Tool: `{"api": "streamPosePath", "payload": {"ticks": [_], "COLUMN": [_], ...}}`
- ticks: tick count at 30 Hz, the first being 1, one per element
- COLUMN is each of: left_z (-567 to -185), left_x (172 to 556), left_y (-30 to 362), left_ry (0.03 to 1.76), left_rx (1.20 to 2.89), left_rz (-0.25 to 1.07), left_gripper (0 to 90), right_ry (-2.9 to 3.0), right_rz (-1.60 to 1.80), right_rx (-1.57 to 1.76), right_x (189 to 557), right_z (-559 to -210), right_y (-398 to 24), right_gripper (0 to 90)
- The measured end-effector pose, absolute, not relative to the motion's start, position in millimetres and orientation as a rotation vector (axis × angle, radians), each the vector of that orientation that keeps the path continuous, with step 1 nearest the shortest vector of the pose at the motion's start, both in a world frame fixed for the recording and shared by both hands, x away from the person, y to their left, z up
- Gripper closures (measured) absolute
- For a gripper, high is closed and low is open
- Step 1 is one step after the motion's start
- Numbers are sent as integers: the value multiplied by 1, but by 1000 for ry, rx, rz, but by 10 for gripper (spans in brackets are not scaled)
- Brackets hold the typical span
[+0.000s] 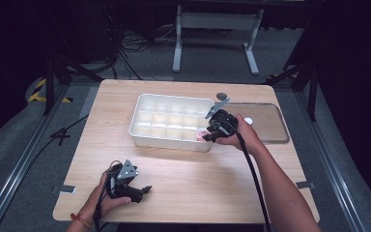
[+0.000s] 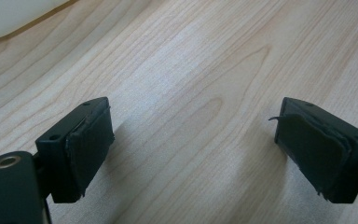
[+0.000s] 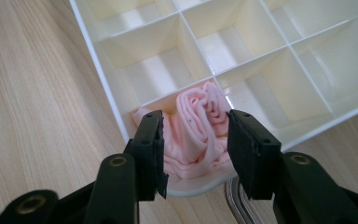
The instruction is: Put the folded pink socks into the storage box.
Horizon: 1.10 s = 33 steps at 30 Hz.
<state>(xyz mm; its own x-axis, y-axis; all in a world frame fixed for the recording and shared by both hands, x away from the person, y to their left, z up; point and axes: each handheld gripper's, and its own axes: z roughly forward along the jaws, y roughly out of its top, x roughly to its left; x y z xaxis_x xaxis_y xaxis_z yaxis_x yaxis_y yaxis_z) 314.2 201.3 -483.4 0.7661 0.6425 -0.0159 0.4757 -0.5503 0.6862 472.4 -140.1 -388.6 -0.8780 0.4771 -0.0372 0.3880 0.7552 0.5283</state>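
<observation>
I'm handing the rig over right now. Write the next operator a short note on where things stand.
Right tool: jaws open either side of the rolled pink cloth, which sits in a corner compartment of the white divided tray.
Left tool: open, nothing between its jaws, low over the table near the front edge.
Done: cloth is in the tray.
Left: lift the right tool clear; the other visible compartments look unfilled.

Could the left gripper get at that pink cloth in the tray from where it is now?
Probably not without moving: the left gripper sits at the table's near edge, jaws open over bare wood, while the pink cloth lies in the tray's near-right corner compartment, between the right gripper's jaws.
</observation>
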Motion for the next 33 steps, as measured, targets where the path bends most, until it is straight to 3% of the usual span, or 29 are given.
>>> {"api": "streamPosePath", "payload": {"ticks": [11,33], "left_z": [-483,-483], "left_x": [315,315], "left_y": [202,202], "left_ry": [820,819], "left_rx": [2272,2271], "left_rz": [319,317], "left_gripper": [113,112], "right_ry": [2671,2590], "right_rz": [875,880], "right_rx": [701,644], "right_x": [451,416], "right_z": [-368,-362], "right_y": [-156,-191], "right_gripper": [497,416]}}
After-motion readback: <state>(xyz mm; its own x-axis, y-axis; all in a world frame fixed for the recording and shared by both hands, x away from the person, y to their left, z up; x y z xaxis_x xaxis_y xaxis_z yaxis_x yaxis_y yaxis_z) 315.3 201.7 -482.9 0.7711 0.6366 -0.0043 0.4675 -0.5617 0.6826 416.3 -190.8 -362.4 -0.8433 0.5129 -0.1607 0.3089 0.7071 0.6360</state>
